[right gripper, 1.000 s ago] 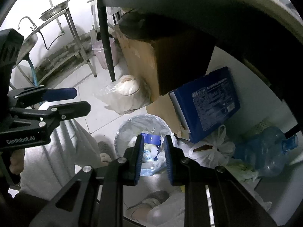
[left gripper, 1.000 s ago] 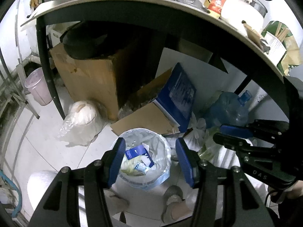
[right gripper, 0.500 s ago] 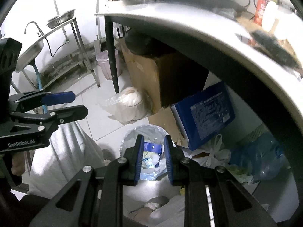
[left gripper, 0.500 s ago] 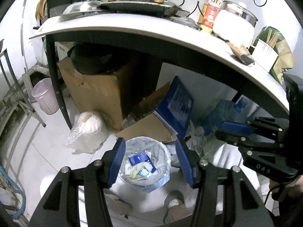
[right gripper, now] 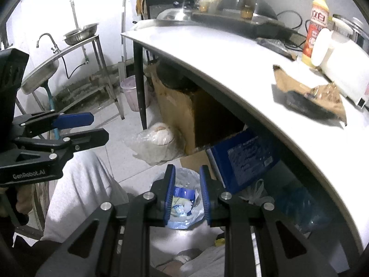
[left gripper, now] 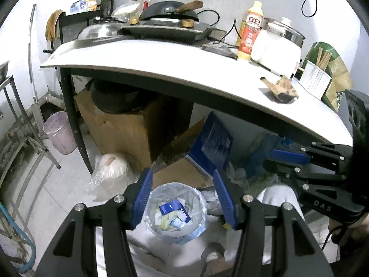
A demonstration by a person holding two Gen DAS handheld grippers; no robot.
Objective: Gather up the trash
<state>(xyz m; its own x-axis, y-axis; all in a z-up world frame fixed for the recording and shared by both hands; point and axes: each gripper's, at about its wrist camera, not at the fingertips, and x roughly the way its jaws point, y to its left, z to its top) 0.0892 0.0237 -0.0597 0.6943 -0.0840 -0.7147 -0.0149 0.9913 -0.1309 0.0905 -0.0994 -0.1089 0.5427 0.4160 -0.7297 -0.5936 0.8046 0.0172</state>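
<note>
A trash bin lined with a pale plastic bag (left gripper: 176,214) stands on the floor under the white table; it holds wrappers and a blue packet. It also shows in the right wrist view (right gripper: 184,204). My left gripper (left gripper: 183,198) is open and empty, high above the bin. My right gripper (right gripper: 186,196) is open with a narrower gap and empty, also above the bin. A crumpled brown paper scrap (left gripper: 280,90) lies on the white table (left gripper: 184,73) near its front edge, and shows in the right wrist view (right gripper: 309,97).
On the table stand a stove with a wok (left gripper: 170,23), an orange bottle (left gripper: 250,32) and a white cooker (left gripper: 279,48). Under it are a cardboard box (left gripper: 129,124), a blue box (left gripper: 214,143) and a water jug (right gripper: 297,207). A pink bucket (left gripper: 60,131) and sink stand (right gripper: 46,69) are left.
Both grippers have risen from close above the bin, so the tabletop and its items have come into view. Neither gripper's opening has changed.
</note>
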